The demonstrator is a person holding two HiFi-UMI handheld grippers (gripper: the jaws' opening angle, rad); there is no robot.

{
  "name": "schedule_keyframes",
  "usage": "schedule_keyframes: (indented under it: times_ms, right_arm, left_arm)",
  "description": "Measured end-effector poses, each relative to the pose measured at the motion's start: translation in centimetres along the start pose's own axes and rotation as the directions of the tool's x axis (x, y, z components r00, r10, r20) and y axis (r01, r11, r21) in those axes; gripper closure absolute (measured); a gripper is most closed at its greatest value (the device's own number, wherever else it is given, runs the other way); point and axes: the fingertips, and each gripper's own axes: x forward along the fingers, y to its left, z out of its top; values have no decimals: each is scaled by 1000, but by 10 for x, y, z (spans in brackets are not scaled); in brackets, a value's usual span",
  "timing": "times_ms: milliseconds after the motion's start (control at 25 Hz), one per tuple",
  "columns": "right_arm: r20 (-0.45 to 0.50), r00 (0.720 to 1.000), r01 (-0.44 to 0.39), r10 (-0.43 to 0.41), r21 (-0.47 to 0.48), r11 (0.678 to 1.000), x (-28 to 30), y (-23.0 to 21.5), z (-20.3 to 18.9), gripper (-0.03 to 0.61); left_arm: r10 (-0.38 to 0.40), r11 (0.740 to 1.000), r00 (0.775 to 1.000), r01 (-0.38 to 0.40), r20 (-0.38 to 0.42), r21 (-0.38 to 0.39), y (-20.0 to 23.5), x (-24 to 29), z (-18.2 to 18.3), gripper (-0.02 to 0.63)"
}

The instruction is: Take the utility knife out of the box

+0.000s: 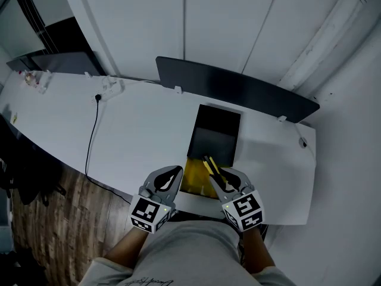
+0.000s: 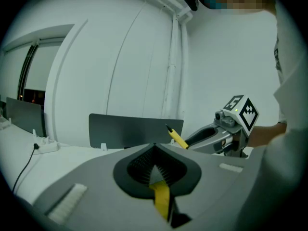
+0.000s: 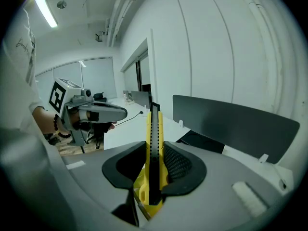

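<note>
Evidently, with the right gripper (image 1: pixel 219 177) clamped on the upright yellow utility knife (image 3: pixel 154 129) above the box's (image 1: pixel 214 137) near end and the left gripper (image 2: pixel 154 150) closed, a low pinch may let the knife pivot and drop.

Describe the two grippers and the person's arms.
Left gripper and right gripper: grey shells, black ribbed pads, each topped by a white cube with black square markers and a green light. Forearms bare; dark bead bracelet on the left wrist.
</note>
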Motion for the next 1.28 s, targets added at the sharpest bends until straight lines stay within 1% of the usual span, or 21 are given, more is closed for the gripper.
schedule_keyframes:
  times_ms: [320,1280]
  right_arm:
    - [1,1000,2,-2,-1,1000,2,1,0,448]
    - [-16,1000,-6,6,-5,1000,3,2,-8,448]
  left_arm:
    - [5,1000,1000,-5,8,2,2,-1,4,614]
    - [1,1000,1000,-1,-6,2,-2,-3,-1,614]
